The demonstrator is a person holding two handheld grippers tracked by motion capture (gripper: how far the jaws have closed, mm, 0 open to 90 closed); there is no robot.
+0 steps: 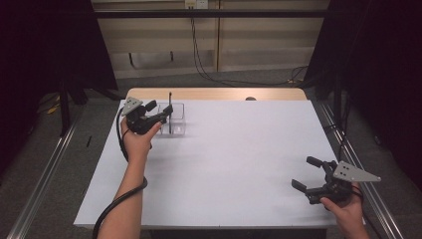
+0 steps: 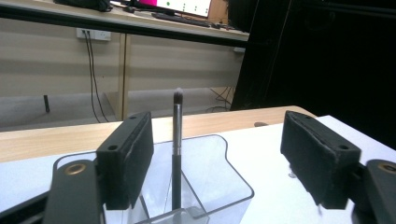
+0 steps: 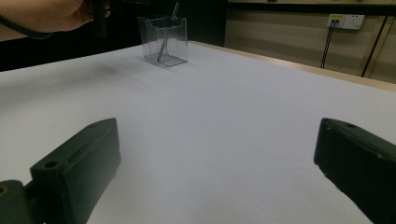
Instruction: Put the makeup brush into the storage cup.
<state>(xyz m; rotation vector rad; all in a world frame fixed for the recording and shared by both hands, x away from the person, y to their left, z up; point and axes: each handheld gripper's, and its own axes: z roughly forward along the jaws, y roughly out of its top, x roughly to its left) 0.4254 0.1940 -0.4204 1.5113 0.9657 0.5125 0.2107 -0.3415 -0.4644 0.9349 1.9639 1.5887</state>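
A slim dark makeup brush [image 1: 170, 112] [image 2: 177, 154] stands upright, bristles up, in a clear plastic holder [image 1: 178, 125] [image 2: 229, 179] at the back left of the white table. My left gripper [image 1: 160, 110] [image 2: 217, 140] is at the holder's left side and stands open. In the left gripper view the brush rises between the two pads, closer to the left one, and touches neither. My right gripper [image 1: 304, 173] [image 3: 217, 154] rests low over the table's front right, open with nothing between its jaws. The right gripper view has the holder [image 3: 170, 37] far off.
The white table top [image 1: 229, 159] stretches wide between the two hands. A bare wooden strip [image 1: 214, 93] runs along its back edge, with a small dark spot [image 1: 250, 98] on it. Black curtains flank both sides and cables hang down the rear wall.
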